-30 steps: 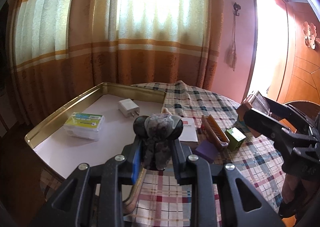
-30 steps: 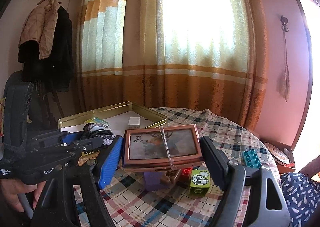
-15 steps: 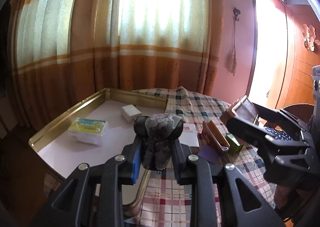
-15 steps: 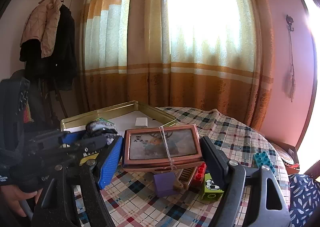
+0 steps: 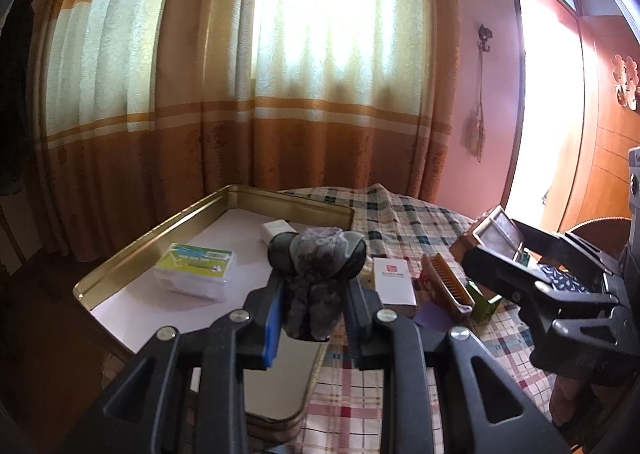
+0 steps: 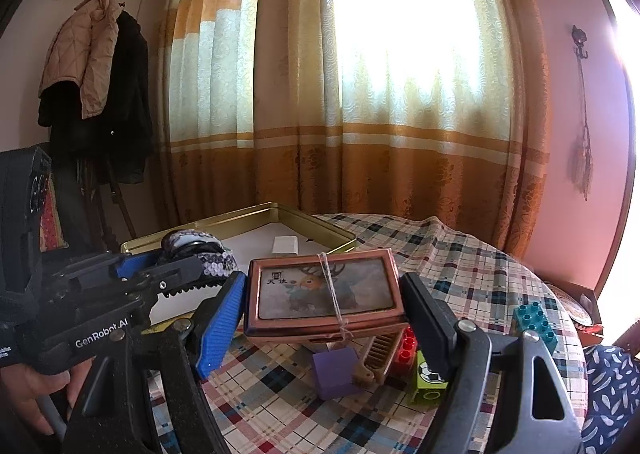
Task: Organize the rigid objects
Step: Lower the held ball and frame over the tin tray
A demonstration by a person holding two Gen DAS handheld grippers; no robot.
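Observation:
My left gripper [image 5: 314,294] is shut on a dark sequinned hair accessory [image 5: 318,254] and hangs over the near right corner of a gold metal tray [image 5: 160,230]. In the right wrist view that left gripper [image 6: 188,274] and the accessory [image 6: 192,244] show at the left. My right gripper [image 6: 322,286] is shut on a copper-framed box [image 6: 360,290] with a deer picture, tied with string. It is held level above loose blocks on the checked tablecloth. In the left wrist view the framed box [image 5: 496,230] shows at the right.
The tray holds a clear box with a green label [image 5: 196,270] and a white charger [image 5: 276,230]. On the cloth lie a white box [image 5: 394,286], a wooden comb [image 6: 378,354], a purple block [image 6: 336,372], a red brick [image 6: 406,346], a green block [image 6: 428,378] and a teal brick [image 6: 536,322].
The right gripper with the framed box has drifted slightly closer to the left gripper. Both grips are unchanged.

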